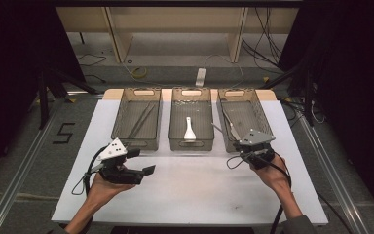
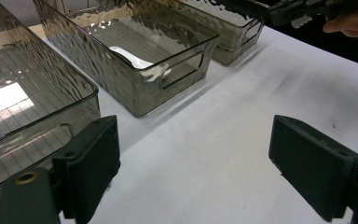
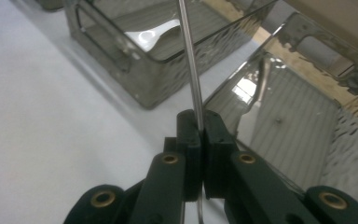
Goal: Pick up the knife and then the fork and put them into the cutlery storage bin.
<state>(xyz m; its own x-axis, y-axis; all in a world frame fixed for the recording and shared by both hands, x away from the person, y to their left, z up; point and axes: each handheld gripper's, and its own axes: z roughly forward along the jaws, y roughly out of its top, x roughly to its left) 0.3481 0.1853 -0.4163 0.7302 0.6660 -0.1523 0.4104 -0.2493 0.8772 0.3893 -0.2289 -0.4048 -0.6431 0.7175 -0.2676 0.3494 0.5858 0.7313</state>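
The right claw (image 3: pixel 200 135) is clamping a thin metal rod (image 3: pixel 189 65) between its two black jaws, which are sitting pressed together with only the rod between them. In the right gripper view the rod is rising straight up from the pads, crossing in front of the near wall of the middle bin (image 3: pixel 135 79) and running off the top edge; what kind of utensil it is, the pictures are not showing. In the high view the right claw (image 1: pixel 256 155) is hanging just at the near end of the right bin (image 1: pixel 260 114), with the person's right hand (image 1: pixel 272 175) gripping it from the near side.

The left claw (image 2: pixel 193 168) is standing wide, its pads well apart and nothing between them, above the bare white counter (image 2: pixel 242 116). In the high view the left claw (image 1: pixel 143 163) is sitting near the near end of the left bin (image 1: pixel 121 117), carried by the left hand (image 1: pixel 102 187) and pointing toward the right.

Three smoky translucent bins are lining up side by side along the far part of the counter. A white spoon (image 1: pixel 189 129) is lying in the middle bin, and long thin sticks (image 1: pixel 141 122) are lying lengthwise in the left bin.
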